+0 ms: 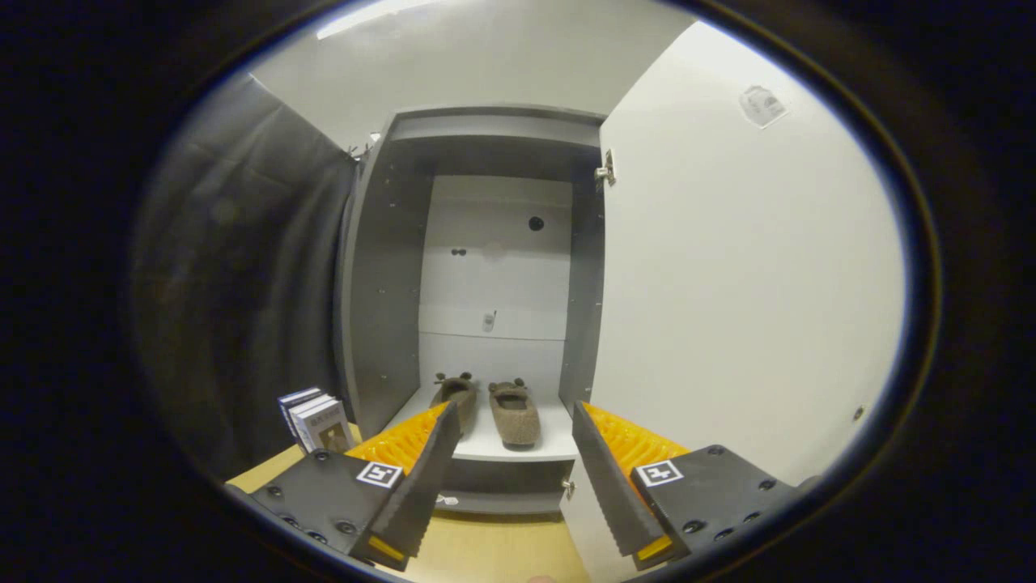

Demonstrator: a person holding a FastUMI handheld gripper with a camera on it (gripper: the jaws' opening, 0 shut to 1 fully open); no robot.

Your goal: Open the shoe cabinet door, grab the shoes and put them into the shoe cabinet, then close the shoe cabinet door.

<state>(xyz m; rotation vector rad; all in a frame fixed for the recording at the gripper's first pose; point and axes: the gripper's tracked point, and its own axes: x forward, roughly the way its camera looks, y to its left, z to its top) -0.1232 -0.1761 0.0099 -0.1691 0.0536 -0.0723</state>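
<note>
Since both shoes already sit inside the cabinet, the step in hand looks like the last one, closing the door.

Shoes: a pair of brown slipper-like shoes (494, 409) lies side by side on the cabinet's bottom shelf (518, 445), toes toward the near edge; the left one is partly hidden behind the left finger.

Shoe cabinet: the grey shoe cabinet (494, 267) stands straight ahead, beyond the fingers, its inside open to view with a pale back panel.

Door: the white cabinet door (745, 291) hangs swung out to the right, hinged on the cabinet's right wall, with a small knob (568, 487) near its lower near edge.

Claw: the claw (518, 486) is spread wide and holds nothing; its fingers frame the shelf and shoes from the near side, touching neither.

Worktop: a wooden worktop (494, 551) runs under the claw, and a few small boxes (316, 421) stand on it left of the cabinet.

Next move, as I judge it: the claw must shift right, get behind or against the door's free edge, and sweep it left until it shuts flush.

Caution: the near shoe toes lie close to the shelf edge and could catch the door.
</note>
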